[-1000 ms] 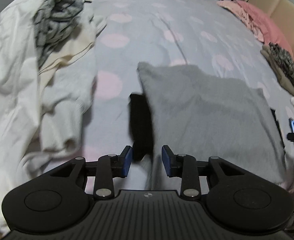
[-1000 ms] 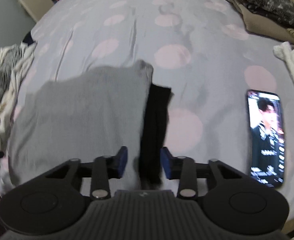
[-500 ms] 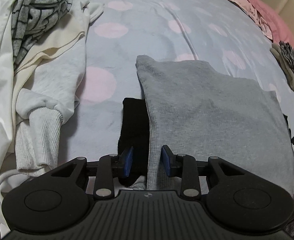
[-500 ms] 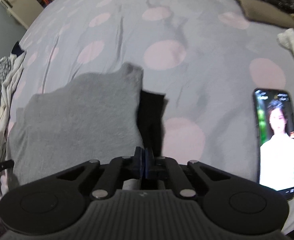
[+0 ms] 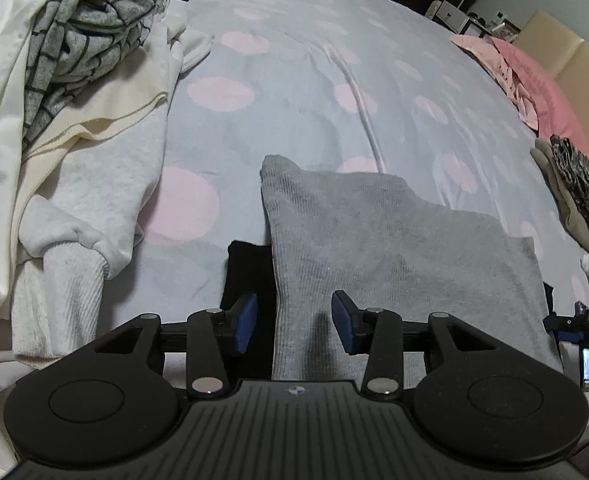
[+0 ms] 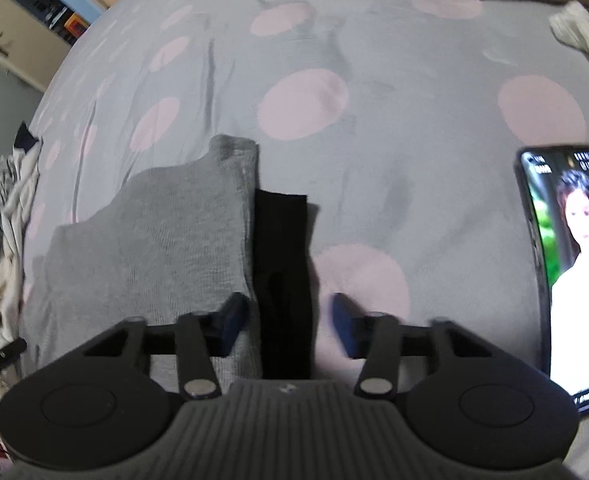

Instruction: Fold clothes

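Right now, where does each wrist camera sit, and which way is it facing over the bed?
Left wrist: rides the left hand-held gripper, open, looking forward across the bedspread at the grey garment's left edge; laundry pile on its left.
Right wrist: rides the right hand-held gripper, open, over the black strip at the garment's right edge; phone on its right.
Shared: the grey garment, black fabric and spotted bedspread; each view catches the other gripper at its edge.

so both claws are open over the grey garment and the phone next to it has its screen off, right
Not quite: the phone has its screen lit, showing a woman, as the right wrist view shows. The rest holds: left claw and right claw are open over the grey garment.
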Demonstrator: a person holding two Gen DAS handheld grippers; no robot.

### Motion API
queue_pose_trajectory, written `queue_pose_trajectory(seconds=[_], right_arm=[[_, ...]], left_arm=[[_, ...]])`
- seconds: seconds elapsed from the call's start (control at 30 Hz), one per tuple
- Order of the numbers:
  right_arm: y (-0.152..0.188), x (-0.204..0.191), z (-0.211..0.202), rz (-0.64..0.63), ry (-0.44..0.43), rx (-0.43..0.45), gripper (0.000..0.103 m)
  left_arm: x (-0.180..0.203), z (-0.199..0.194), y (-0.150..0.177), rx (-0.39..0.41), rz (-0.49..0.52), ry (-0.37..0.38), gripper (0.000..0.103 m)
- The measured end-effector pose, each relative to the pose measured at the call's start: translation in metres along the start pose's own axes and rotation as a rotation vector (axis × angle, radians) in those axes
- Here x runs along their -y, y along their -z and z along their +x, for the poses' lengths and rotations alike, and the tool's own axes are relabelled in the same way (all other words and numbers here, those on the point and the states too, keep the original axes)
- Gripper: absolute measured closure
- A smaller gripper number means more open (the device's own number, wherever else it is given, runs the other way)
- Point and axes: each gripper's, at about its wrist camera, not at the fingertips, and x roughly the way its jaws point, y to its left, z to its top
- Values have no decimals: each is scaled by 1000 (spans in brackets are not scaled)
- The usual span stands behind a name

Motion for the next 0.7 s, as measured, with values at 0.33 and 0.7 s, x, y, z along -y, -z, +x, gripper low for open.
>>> queue_pose_trajectory(seconds=[0.33,0.7], right_arm=[[-6,-26,-15,11,-51,8,89],[-8,-123,-37,-63,-203,24,89]], left_arm=[[-9,-14,7,27,-6,15,64],[-20,-30,13,66,-6,73,65]])
